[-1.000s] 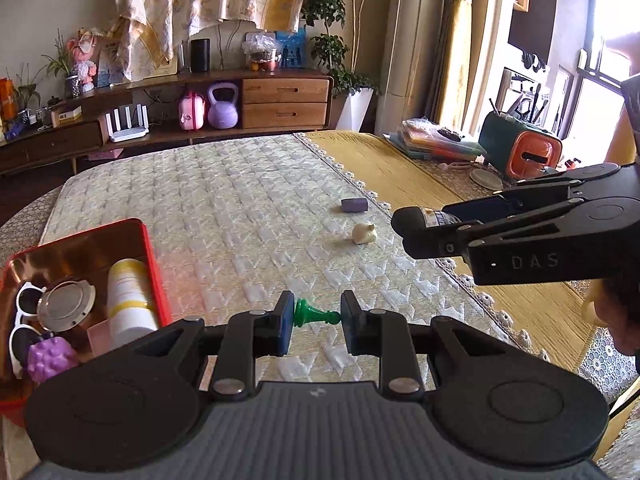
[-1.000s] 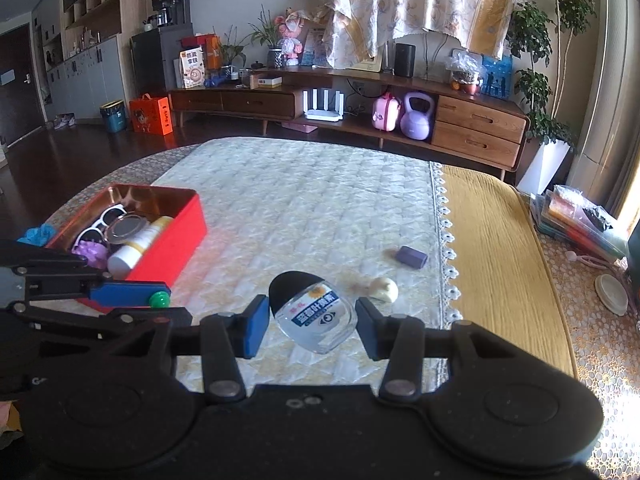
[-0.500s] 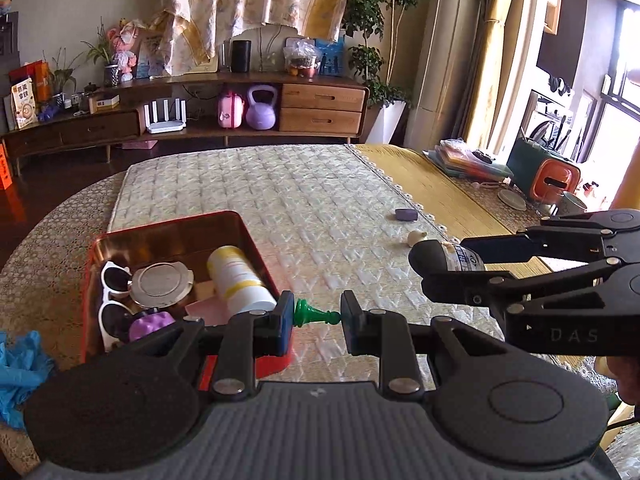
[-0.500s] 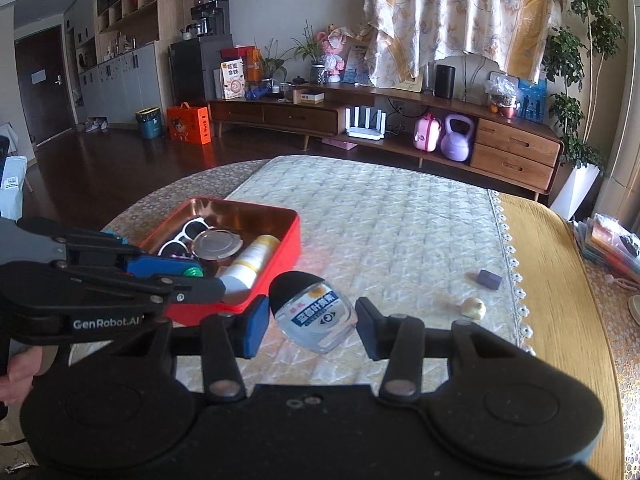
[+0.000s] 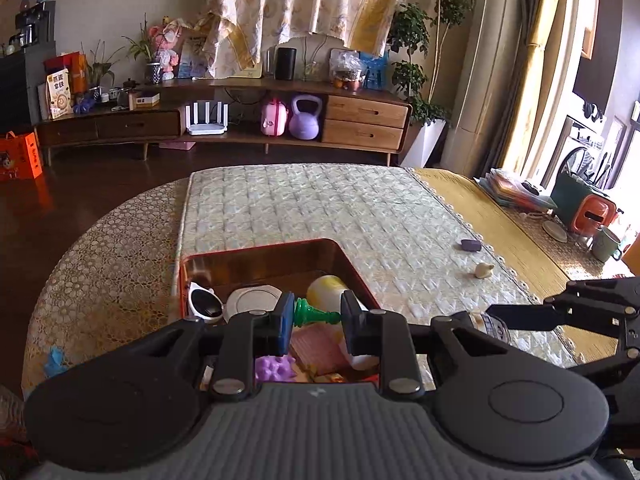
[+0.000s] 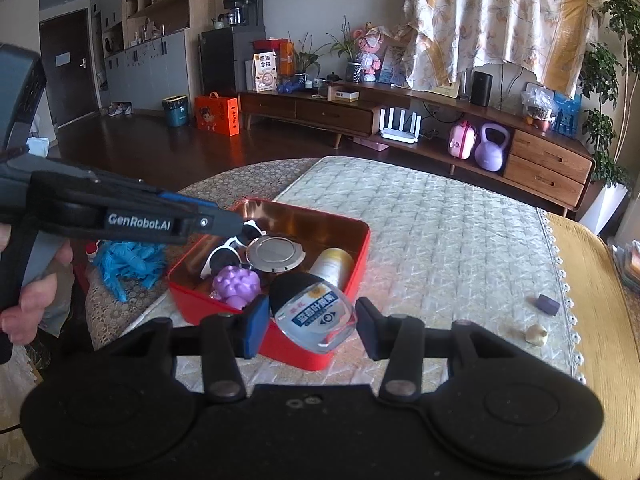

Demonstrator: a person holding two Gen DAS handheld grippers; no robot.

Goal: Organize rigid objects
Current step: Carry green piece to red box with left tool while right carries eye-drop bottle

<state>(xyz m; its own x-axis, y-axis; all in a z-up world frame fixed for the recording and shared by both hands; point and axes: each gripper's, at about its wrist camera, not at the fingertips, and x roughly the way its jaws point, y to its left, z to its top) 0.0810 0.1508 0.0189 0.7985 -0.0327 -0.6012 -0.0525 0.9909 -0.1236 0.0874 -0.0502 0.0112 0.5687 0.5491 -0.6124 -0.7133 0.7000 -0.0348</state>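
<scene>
Both wrist views over red tin (image 5: 256, 252)

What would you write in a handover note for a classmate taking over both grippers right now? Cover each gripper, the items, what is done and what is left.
Left gripper: shut on the green chess pawn, over the red tin.
Right gripper: shut on the small clear bottle, at the tin's near edge.
Already in the tin: sunglasses, round compact, purple spiky ball, yellow-capped bottle.
Left: drop both held items in, then fetch the purple block and cream piece from the quilted mat.
</scene>
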